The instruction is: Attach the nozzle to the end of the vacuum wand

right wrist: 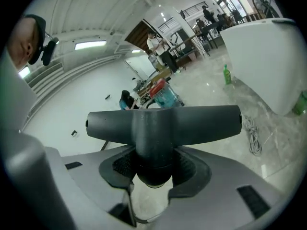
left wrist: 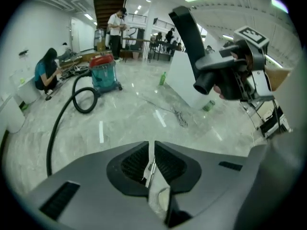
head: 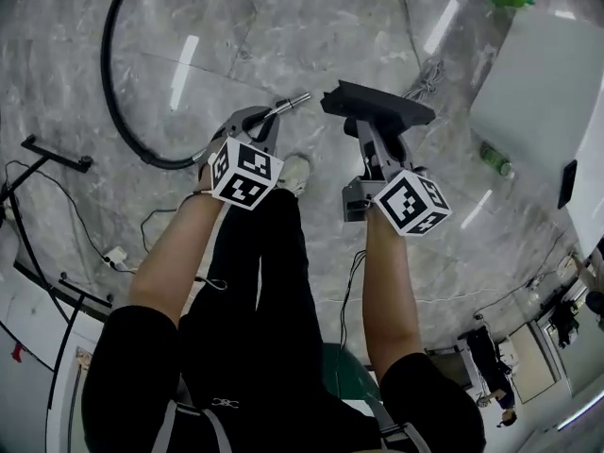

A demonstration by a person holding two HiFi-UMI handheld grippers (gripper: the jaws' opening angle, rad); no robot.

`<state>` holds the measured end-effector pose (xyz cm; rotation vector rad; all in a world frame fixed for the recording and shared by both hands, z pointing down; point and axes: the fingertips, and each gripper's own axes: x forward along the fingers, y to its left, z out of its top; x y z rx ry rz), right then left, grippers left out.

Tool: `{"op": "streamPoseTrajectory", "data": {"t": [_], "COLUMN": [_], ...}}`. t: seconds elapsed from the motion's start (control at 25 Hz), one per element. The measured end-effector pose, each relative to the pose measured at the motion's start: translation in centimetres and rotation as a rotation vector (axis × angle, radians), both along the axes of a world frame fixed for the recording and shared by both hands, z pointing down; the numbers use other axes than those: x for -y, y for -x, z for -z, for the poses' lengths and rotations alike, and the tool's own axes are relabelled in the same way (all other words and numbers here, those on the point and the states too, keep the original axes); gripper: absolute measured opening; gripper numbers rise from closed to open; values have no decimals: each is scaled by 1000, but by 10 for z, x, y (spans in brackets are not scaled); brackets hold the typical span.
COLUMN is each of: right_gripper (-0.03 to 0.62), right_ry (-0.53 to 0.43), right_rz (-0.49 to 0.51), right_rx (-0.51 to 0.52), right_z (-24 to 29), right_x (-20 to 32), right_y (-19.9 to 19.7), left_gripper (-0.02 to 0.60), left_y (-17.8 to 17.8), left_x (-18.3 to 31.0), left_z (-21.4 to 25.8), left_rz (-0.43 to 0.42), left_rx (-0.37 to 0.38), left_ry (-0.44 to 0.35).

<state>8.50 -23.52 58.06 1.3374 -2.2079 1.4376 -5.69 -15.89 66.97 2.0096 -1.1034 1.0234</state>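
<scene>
In the right gripper view my right gripper (right wrist: 153, 169) is shut on the round neck of a black T-shaped nozzle (right wrist: 163, 123), whose bar lies crosswise beyond the jaws. The head view shows that nozzle (head: 377, 107) held up right of centre. My left gripper (head: 260, 121) hangs beside it over the silver vacuum wand (head: 289, 105), which seems to lie on the floor at the end of the black hose (head: 123, 111). In the left gripper view the left gripper (left wrist: 149, 162) is shut, with only a thin silver strip in the slit. The nozzle (left wrist: 189, 37) shows at upper right.
A red and teal vacuum (left wrist: 104, 73) stands far off at the hose's other end. A white table (head: 547, 92), green bottles (head: 495, 159), a coiled cable (head: 427, 78) and a black stand (head: 57, 154) surround my feet (head: 294, 173). People work in the background.
</scene>
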Motion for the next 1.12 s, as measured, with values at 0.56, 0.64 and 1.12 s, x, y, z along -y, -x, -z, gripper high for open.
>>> {"op": "streamPoseTrajectory", "data": {"t": [0.56,0.64,1.12], "right_gripper": [187,187,187], "right_ry": [120,106,102], "right_rz": [5,19,22], "right_rx": [45,49,48], "right_z": [-272,-284,-323], "right_x": [-28,-29,-44], "right_y": [-11,-14,-39], "left_gripper": [187,187,187], "left_y": [0,4,0], "left_x": [-98,-109,-122], "left_z": [-380,-401,-448], "left_rz": [-261,-260,-277], "left_rx": [230,259,308], "left_ry": [315,325,304]}}
